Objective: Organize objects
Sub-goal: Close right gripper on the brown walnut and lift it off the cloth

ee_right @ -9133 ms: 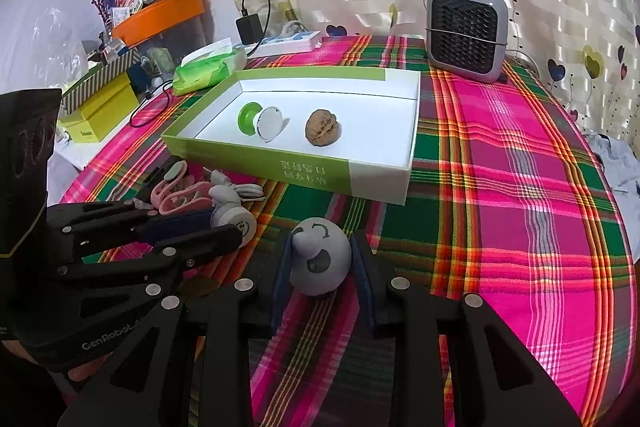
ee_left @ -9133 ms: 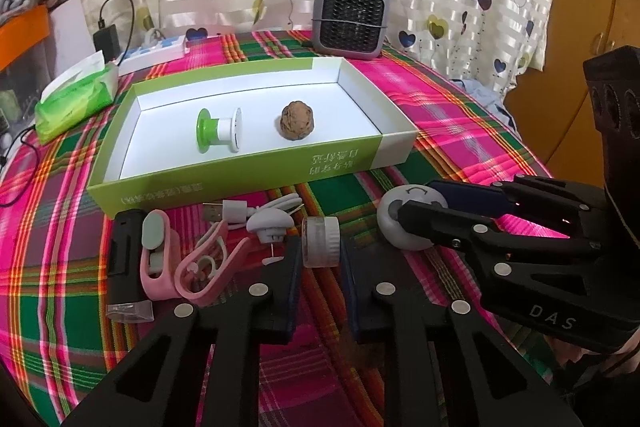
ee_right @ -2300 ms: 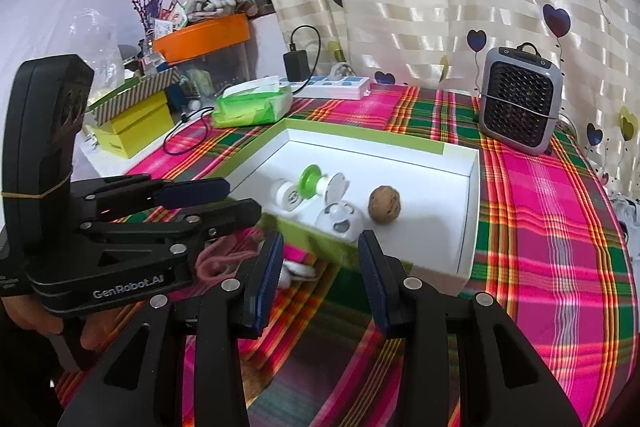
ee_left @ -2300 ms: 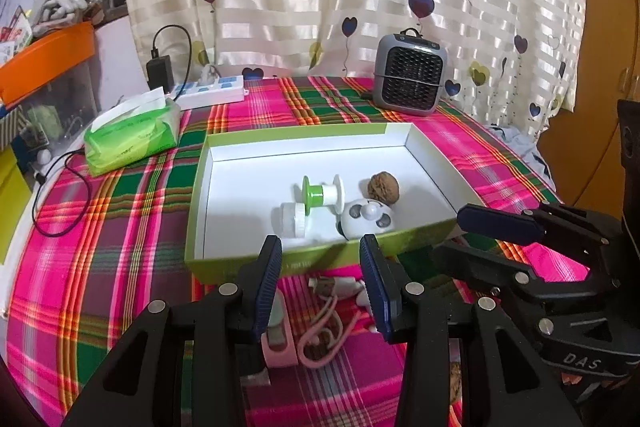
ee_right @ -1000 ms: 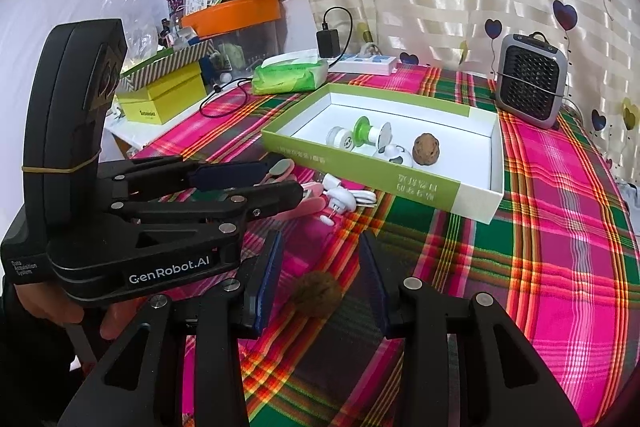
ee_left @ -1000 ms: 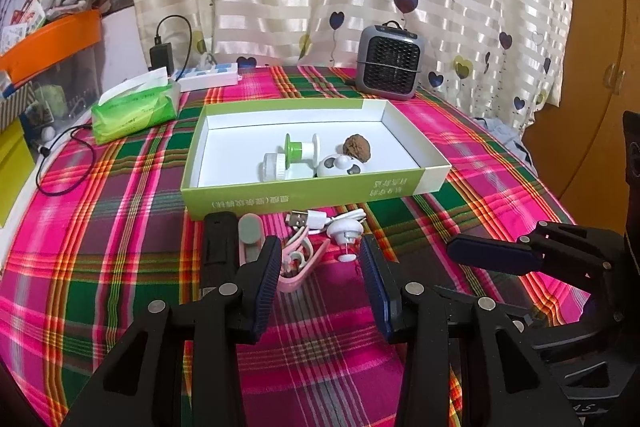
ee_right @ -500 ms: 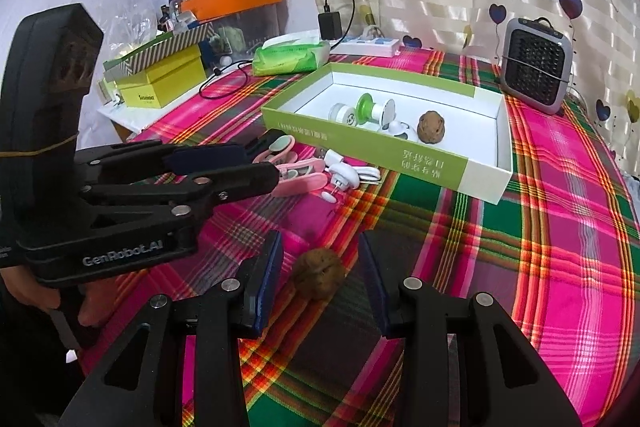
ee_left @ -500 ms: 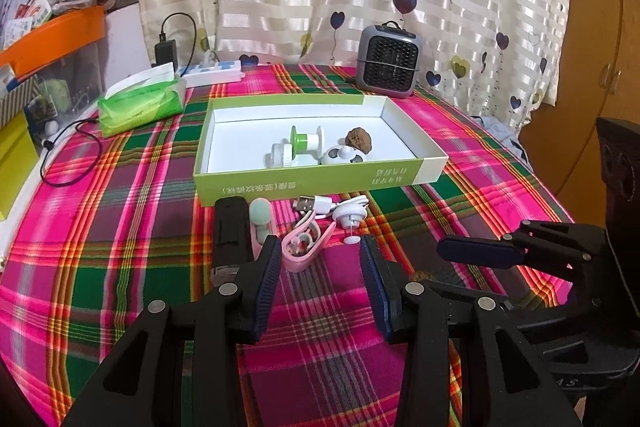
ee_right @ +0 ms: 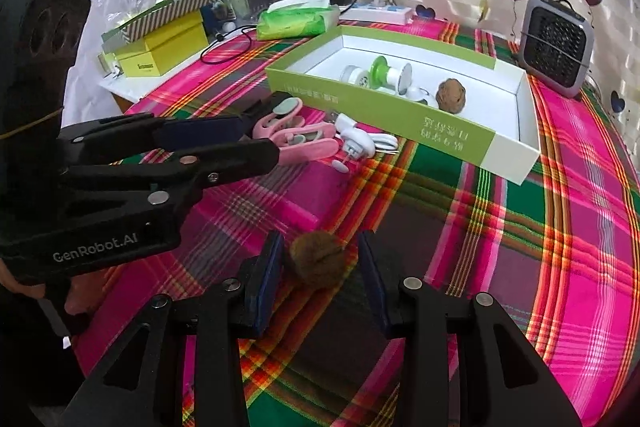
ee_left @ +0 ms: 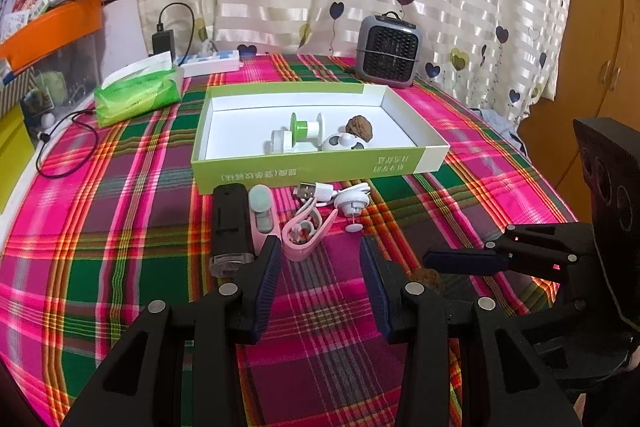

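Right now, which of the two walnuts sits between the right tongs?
The walnut on the tablecloth, outside the box, sits between the closing right tongs, not yet pinched. The other walnut lies inside the green box.

The box (ee_left: 316, 169) sits mid-table; I find a spool (ee_left: 306, 127), a cap (ee_left: 282, 141), a round case (ee_left: 345, 142) and one walnut (ee_left: 359, 127) inside it. Before its near wall lie a black device (ee_left: 230, 223), clips (ee_left: 306, 229) and a cable (ee_left: 320, 193). A second walnut (ee_right: 318, 261) lies nearer me, between my right gripper (ee_right: 320, 277)'s closing jaws. Heater (ee_left: 390, 51) behind; tissue pack (ee_left: 138, 95) left.
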A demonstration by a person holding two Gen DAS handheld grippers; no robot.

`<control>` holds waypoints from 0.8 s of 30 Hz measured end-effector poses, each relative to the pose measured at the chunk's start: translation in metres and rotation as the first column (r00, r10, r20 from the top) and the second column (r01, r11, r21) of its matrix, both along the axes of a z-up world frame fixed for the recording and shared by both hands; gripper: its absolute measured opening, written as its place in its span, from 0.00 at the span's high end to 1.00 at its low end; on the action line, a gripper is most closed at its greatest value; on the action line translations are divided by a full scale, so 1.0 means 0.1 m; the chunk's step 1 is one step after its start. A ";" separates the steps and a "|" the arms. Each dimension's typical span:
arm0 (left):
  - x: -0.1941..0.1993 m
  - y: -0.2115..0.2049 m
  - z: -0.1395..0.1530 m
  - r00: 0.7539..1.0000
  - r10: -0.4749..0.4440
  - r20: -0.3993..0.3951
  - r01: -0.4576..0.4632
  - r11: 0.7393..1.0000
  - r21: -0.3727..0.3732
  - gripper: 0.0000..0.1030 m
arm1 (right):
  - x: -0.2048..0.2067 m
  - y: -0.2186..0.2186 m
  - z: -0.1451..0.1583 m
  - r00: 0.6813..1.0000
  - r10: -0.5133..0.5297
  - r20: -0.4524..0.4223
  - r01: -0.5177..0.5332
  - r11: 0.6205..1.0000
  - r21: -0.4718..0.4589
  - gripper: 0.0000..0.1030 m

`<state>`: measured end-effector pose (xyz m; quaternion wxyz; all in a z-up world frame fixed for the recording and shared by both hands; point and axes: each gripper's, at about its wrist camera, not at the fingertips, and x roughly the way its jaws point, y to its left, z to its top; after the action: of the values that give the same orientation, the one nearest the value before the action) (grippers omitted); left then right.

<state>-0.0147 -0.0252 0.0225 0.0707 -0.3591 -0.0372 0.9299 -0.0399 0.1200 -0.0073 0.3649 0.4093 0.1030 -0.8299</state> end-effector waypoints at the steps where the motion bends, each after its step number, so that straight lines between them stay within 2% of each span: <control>1: 0.00 0.00 -0.01 1.000 -0.001 0.002 0.001 1.000 -0.001 0.62 | -0.01 0.01 0.00 1.000 -0.002 0.006 0.002 1.000 -0.004 0.65; 3: -0.01 0.02 -0.02 1.000 -0.006 0.006 0.006 1.000 -0.002 0.62 | -0.01 0.01 -0.01 1.000 -0.004 0.012 0.004 1.000 -0.001 0.68; 10: -0.05 0.05 -0.03 1.000 -0.018 0.014 0.018 1.000 -0.003 0.62 | 0.01 0.00 0.01 1.000 0.007 0.008 -0.007 1.000 0.004 0.68; 20: -0.23 0.21 -0.07 0.997 -0.059 0.047 0.060 0.998 -0.020 0.62 | -0.17 0.34 0.04 0.995 -0.099 0.002 0.099 0.995 -0.015 0.68; 24: -0.33 0.30 -0.08 0.996 -0.072 0.062 0.073 0.997 -0.020 0.62 | -0.20 0.42 0.06 0.994 -0.107 0.012 0.108 0.993 -0.041 0.68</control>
<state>-0.0480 0.0048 0.0143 0.0992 -0.3891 -0.0162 0.9157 -0.0604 0.1616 -0.0009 0.3286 0.4107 0.0619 -0.8482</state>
